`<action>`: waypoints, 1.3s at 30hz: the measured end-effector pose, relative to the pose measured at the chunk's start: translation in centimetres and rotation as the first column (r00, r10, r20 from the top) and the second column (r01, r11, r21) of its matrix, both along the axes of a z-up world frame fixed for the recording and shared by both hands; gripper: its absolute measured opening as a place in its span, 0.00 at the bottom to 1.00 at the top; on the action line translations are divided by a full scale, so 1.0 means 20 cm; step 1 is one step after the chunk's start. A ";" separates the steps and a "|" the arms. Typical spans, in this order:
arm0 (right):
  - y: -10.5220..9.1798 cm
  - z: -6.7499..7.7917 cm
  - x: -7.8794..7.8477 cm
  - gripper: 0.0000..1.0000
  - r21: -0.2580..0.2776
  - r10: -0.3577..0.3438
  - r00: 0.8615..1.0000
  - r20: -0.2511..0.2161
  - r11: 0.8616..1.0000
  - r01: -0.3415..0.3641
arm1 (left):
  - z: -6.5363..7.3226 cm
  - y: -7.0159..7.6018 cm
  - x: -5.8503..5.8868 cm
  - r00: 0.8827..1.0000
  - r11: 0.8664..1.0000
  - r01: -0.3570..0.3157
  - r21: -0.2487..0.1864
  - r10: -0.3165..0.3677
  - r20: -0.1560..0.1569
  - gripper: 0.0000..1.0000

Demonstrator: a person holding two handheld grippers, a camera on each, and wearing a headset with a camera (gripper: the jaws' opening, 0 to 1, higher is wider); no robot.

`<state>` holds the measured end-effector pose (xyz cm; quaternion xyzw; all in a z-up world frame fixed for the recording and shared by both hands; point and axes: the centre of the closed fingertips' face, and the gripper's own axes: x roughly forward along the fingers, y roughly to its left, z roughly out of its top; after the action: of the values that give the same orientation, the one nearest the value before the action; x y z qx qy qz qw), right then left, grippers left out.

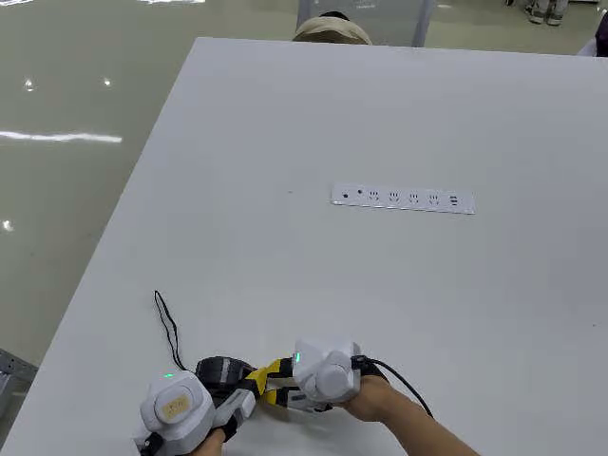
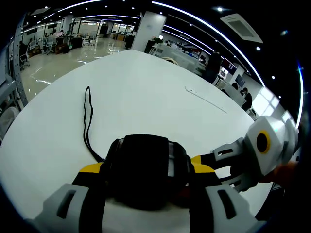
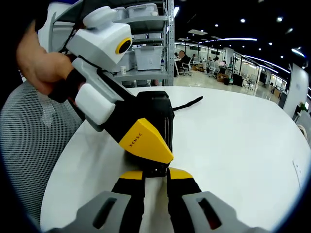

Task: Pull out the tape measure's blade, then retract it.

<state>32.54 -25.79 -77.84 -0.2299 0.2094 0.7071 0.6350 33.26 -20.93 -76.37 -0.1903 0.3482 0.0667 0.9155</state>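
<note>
While on table (image 2: 146,87), tape measure (image 2: 146,165) between fingers (image 2: 90,168)

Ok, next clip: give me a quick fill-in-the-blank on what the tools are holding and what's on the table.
1. The left tool is clamped on a tape measure whose case is mostly ____.
2. A thin cord trails from it over the ____ table.
3. The right tool, like the left, has ____ jaw tips.
Missing words: black; white; yellow.
</note>
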 end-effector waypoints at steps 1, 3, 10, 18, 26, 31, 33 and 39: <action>0.00 0.00 0.00 0.17 0.000 -0.005 1.000 -0.001 1.000 0.005 | 0.00 0.00 0.00 1.000 1.000 0.019 0.017 -0.019 -0.007 0.68; 0.00 0.00 0.00 0.19 0.000 -0.007 1.000 -0.001 1.000 0.007 | 0.00 -0.01 -0.01 0.999 0.999 0.037 0.036 -0.037 -0.013 0.68; -0.01 0.02 0.01 0.24 -0.005 -0.023 1.000 0.002 1.000 0.023 | 0.01 -0.01 -0.02 0.997 0.995 0.075 0.061 -0.075 -0.014 0.67; -0.05 0.04 0.01 0.33 -0.021 -0.051 0.999 0.008 0.998 0.051 | 0.05 -0.01 -0.03 0.995 0.994 0.097 0.052 -0.097 0.013 0.73; -0.10 0.09 0.02 0.42 -0.033 -0.102 0.995 0.009 0.994 0.102 | 0.10 -0.03 -0.02 0.984 0.984 0.166 0.065 -0.170 0.047 0.78; -0.16 0.12 0.03 0.48 -0.047 -0.151 0.988 0.015 0.987 0.152 | 0.15 -0.03 -0.01 0.970 0.974 0.214 0.073 -0.221 0.100 0.79; -0.19 0.14 0.03 0.50 -0.037 -0.185 0.983 0.002 0.982 0.185 | 0.16 -0.03 -0.01 0.966 0.970 0.229 0.083 -0.237 0.106 0.80; -0.27 0.18 0.02 0.55 -0.036 -0.240 0.971 -0.006 0.970 0.240 | 0.22 -0.02 0.00 0.935 0.938 0.323 0.126 -0.336 0.110 0.84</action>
<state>33.04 -31.10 -74.14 -0.2106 0.2513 0.6225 0.7106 33.18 -21.38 -71.91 -0.0843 0.3110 -0.0818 0.9431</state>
